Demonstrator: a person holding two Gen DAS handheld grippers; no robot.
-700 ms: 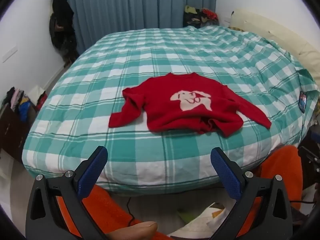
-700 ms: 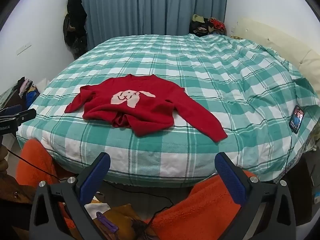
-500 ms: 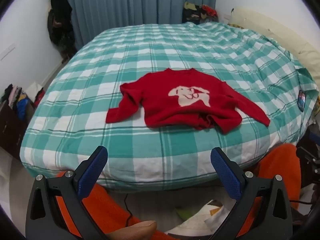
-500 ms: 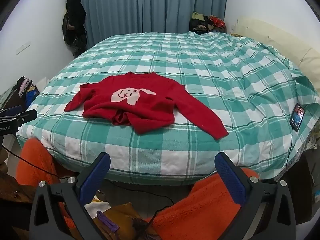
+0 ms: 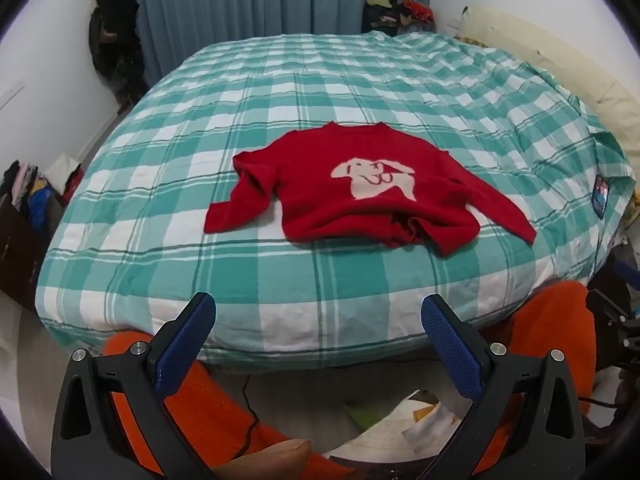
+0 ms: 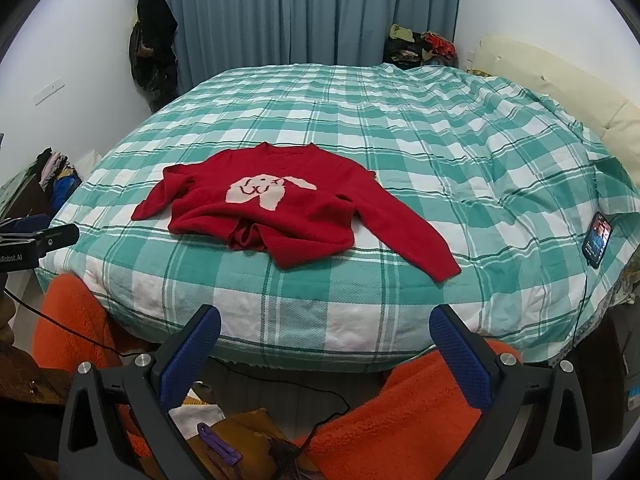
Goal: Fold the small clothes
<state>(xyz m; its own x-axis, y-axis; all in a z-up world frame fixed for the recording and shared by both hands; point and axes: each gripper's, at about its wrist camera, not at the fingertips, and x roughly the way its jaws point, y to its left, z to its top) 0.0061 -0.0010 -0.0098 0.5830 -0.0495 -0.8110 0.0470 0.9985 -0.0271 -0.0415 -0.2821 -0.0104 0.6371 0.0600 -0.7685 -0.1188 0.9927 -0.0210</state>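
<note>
I have both grippers hanging short of the bed, angled down toward it, and neither touches anything: the left gripper (image 5: 316, 330) has its jaws spread wide with only bedspread and floor showing between them, and the right gripper (image 6: 326, 340) is just as wide and just as empty. The red sweater (image 5: 352, 200) lies face up in the middle of the left wrist frame, on the green-and-white checked bedspread (image 5: 360, 92), neck toward the curtain and hem toward me. It looks like a thick, fuzzy knit with a cream dog motif (image 6: 270, 194) on the chest. It is not flat yet — the hem is bunched into a lump at lower centre, one sleeve is crooked toward the left of the frame, and the other (image 6: 404, 236) runs out long toward the lower right. As I judge it, folding has not begun, so the first job is to smooth that hem before any crease goes in. I would take the garment near its two lower corners, pinch only the knit and not the bedspread beneath, and draw it flat toward me. The cover looks soft and quilted, so a deep bite would likely drag it up too. A phone (image 6: 597, 239) lies at the right edge of the bed, well apart from the sweater — I would keep the long sleeve from sweeping that way.
</note>
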